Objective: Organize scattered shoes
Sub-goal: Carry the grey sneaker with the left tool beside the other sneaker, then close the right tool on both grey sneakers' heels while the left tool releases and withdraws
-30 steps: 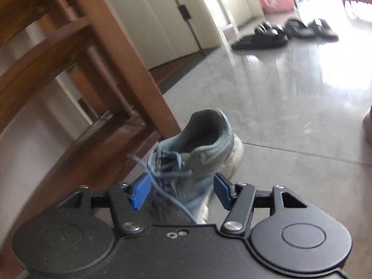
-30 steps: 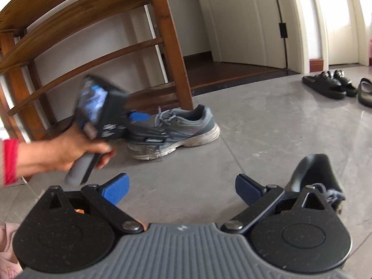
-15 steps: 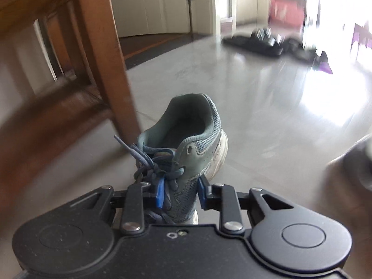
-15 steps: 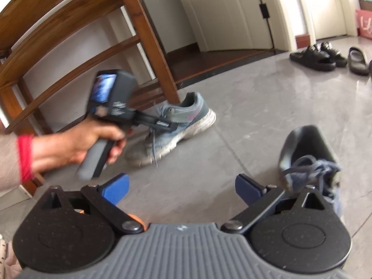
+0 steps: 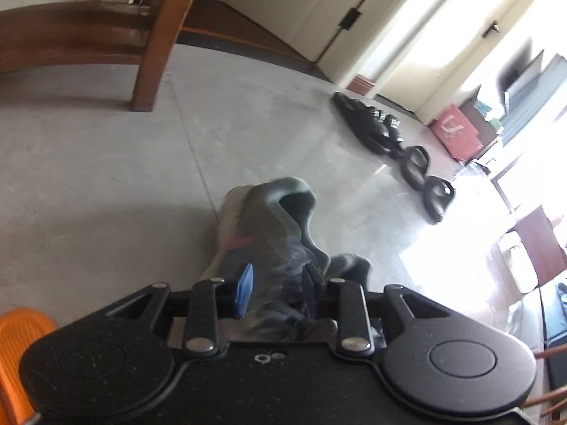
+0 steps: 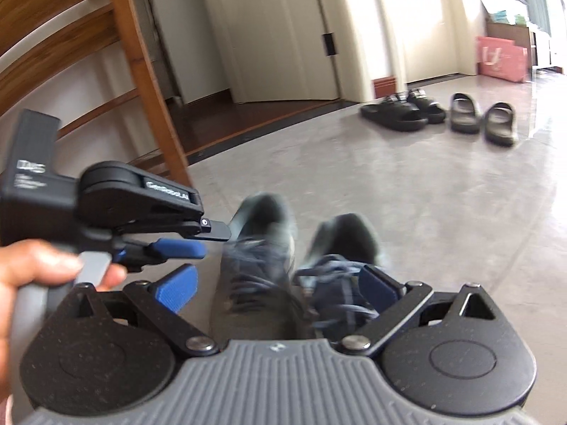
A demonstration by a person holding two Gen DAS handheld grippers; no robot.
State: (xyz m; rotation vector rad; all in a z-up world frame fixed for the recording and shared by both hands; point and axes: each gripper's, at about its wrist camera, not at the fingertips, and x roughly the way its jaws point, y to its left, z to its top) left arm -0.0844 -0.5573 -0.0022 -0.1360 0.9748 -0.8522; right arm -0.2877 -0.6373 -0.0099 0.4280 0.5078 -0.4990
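In the left wrist view the left claw point(image 5: 276, 283) is narrowly open and has just been opening a little. The laced top of a grey sneaker point(image 5: 269, 226) sits between its blue pads point(image 5: 244, 294), which seem to press on it; motion blur keeps this from being certain. The sneaker is on or just above the grey floor point(image 5: 88, 177), well apart from the row of black slippers point(image 5: 372, 124) near the doorway and clear of the wooden chair leg point(image 5: 156, 35). In the right wrist view the right claw point(image 6: 276, 287) is spread wide and grips nothing. The grey sneaker point(image 6: 258, 248) and a second sneaker point(image 6: 343, 244) lie side by side just ahead of it, heels pointing away. A hand point(image 6: 32, 276) holds the left claw point(image 6: 209, 239) with its tips at the grey sneaker's side. The step looks like pairing the two sneakers. The next move probably calls for letting go fully and squaring them up, perhaps in line with the slippers point(image 6: 397, 113). The left claw's arm reads roughly "GenRobot.AI", and the pink bag point(image 6: 499, 58) carries a pale logo I cannot read.
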